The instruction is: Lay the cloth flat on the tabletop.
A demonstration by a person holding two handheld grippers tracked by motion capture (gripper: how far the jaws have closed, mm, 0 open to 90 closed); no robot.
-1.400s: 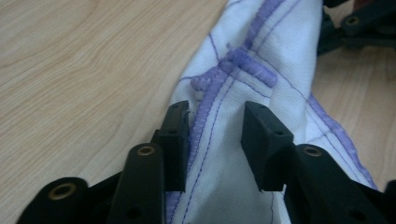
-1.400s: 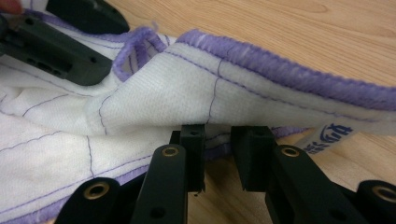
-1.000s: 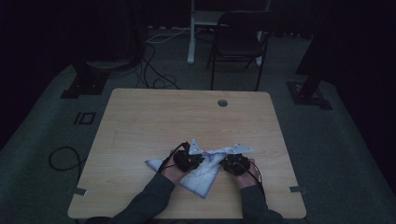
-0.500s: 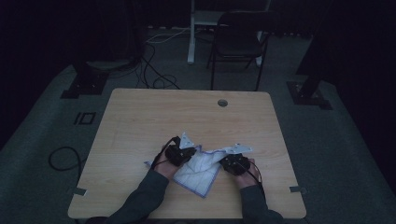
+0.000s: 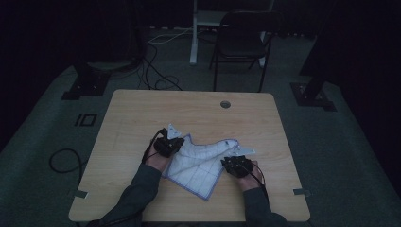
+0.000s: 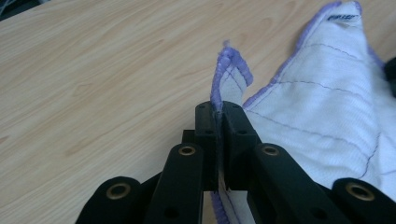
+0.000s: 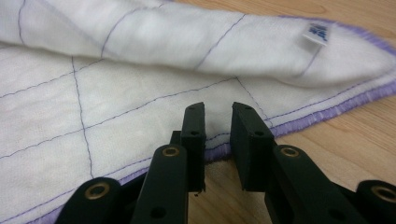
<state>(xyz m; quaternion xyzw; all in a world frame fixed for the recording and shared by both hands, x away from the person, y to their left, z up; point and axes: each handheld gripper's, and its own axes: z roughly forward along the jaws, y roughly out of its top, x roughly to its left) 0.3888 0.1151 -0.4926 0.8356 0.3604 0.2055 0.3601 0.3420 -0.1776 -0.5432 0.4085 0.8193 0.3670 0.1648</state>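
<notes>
A white cloth point(image 5: 198, 163) with thin grid lines and a purple hem lies half spread on the wooden table point(image 5: 142, 109). My left gripper point(image 5: 171, 142) is at the cloth's far left corner. In the left gripper view its jaws point(image 6: 219, 109) have just been closing and are shut on the purple hem point(image 6: 226, 63), which sticks up between them. My right gripper point(image 5: 239, 163) rests at the cloth's right side. In the right gripper view its jaws point(image 7: 218, 109) stand apart over the hem point(image 7: 327, 112), pressing on nothing. A folded layer with a small label point(image 7: 314, 33) lies beyond.
A round cable hole point(image 5: 225, 104) sits near the table's far edge. Behind the table stand a dark chair point(image 5: 243, 38) and a white post point(image 5: 194, 33). Cables point(image 5: 161, 80) trail over the floor, and another loop point(image 5: 64, 158) lies left of the table.
My left gripper has moved left and away from me with the cloth corner, pulling the cloth wider. The right gripper has stayed put.
</notes>
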